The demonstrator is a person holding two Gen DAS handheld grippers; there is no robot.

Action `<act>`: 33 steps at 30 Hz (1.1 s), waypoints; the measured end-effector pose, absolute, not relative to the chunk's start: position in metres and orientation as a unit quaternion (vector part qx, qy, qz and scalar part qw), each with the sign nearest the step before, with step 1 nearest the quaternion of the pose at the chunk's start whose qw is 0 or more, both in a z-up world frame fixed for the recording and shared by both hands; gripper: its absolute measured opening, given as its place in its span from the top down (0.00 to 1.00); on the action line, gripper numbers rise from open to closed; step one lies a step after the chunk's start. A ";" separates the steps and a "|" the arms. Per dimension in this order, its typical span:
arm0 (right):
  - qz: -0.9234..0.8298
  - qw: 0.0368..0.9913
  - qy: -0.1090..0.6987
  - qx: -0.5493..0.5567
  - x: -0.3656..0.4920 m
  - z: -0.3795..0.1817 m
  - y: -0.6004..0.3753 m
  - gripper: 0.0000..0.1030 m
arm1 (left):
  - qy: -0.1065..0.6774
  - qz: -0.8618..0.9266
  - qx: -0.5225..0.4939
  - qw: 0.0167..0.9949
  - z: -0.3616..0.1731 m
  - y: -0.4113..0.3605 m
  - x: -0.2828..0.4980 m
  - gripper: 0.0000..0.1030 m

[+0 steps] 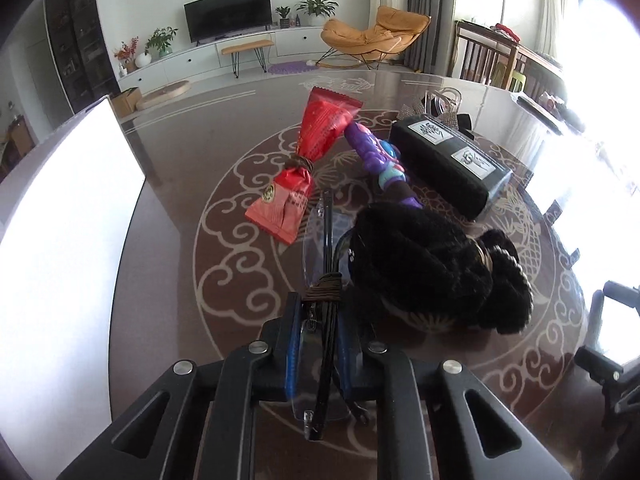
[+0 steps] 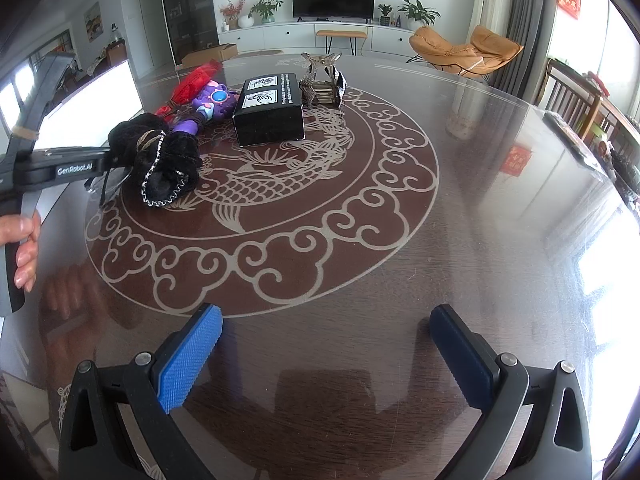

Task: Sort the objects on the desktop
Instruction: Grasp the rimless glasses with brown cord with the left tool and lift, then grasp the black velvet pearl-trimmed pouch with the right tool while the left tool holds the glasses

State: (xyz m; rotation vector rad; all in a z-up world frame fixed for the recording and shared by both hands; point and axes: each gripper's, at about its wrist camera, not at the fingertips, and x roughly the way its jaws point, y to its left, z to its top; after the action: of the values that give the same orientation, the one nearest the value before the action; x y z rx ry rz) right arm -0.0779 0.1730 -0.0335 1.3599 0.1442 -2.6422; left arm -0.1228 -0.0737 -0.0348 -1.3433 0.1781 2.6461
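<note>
My left gripper (image 1: 320,312) is shut on a folded pair of glasses (image 1: 326,264) with clear lenses and black arms bound by a brown band, held just above the table. A black fuzzy pouch (image 1: 432,268) lies right beside it, also in the right wrist view (image 2: 160,156). Beyond lie a red snack packet (image 1: 308,160), a purple toy (image 1: 380,160) and a black box (image 1: 448,160). My right gripper (image 2: 324,344) is open and empty over the bare near part of the table. The left gripper body (image 2: 52,168) shows at the left there.
A white tray or board (image 1: 68,220) sits at the table's left edge. A clear holder with patterned straps (image 2: 324,80) stands behind the black box (image 2: 272,108). The round brown table (image 2: 480,240) has a fish pattern. Chairs stand at the right.
</note>
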 end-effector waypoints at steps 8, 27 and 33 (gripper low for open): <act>-0.885 0.083 0.048 0.456 -0.078 -0.034 0.173 0.00 | 0.014 0.887 -0.458 0.060 -0.038 -0.085 -0.036 0.71; -0.885 0.083 0.048 0.456 -0.078 -0.033 0.174 0.00 | 0.036 0.882 -0.465 0.069 -0.053 -0.076 -0.053 0.00; -0.885 0.083 0.048 0.456 -0.078 -0.034 0.173 0.00 | 0.036 0.882 -0.464 0.069 -0.053 -0.076 -0.052 0.00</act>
State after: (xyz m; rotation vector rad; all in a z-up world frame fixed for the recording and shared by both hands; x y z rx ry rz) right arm -0.0781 0.1734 -0.0336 1.3600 0.1442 -2.6419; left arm -0.0516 -0.0757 -0.0532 -1.3984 0.1090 2.6569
